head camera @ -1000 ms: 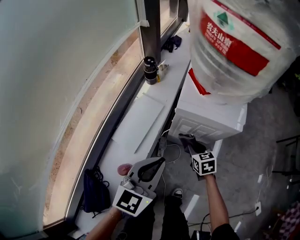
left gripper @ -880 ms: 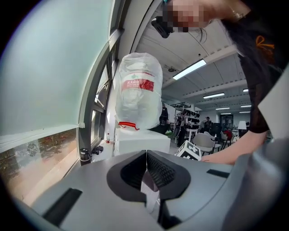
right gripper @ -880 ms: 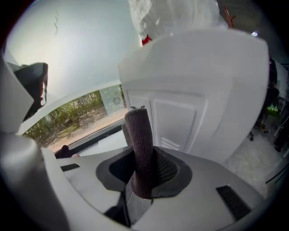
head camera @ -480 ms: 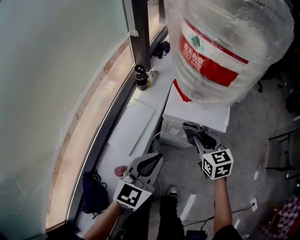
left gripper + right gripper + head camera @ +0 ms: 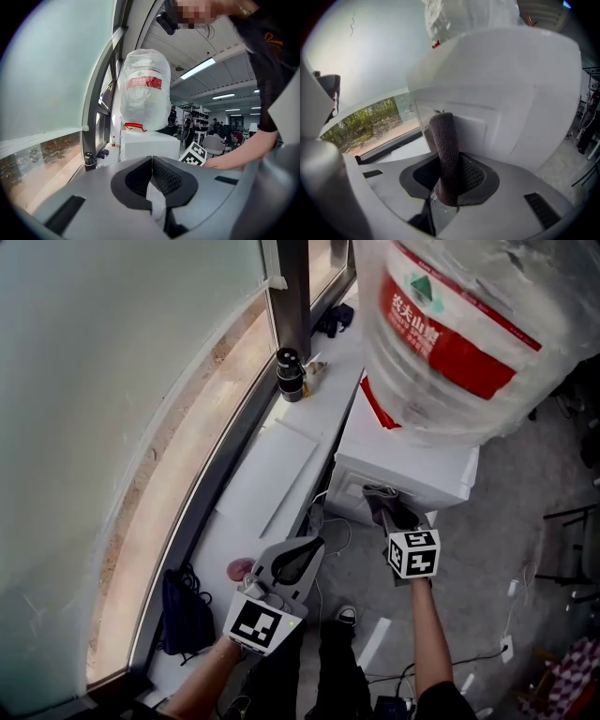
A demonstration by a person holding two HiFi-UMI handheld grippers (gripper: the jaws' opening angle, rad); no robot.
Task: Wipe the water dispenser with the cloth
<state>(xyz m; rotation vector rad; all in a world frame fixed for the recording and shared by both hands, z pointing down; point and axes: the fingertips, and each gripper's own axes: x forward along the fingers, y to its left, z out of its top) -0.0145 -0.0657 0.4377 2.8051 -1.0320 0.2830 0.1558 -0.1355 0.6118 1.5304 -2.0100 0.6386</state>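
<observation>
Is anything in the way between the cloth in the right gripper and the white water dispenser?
Nothing visible does. The right gripper holds the cloth right at the water dispenser's front panel, with no object between them.

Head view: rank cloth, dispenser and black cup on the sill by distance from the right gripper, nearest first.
1. Cloth: held in the right gripper's fingers.
2. Dispenser: just ahead of it.
3. Black cup: far ahead-left, on the sill.
</observation>
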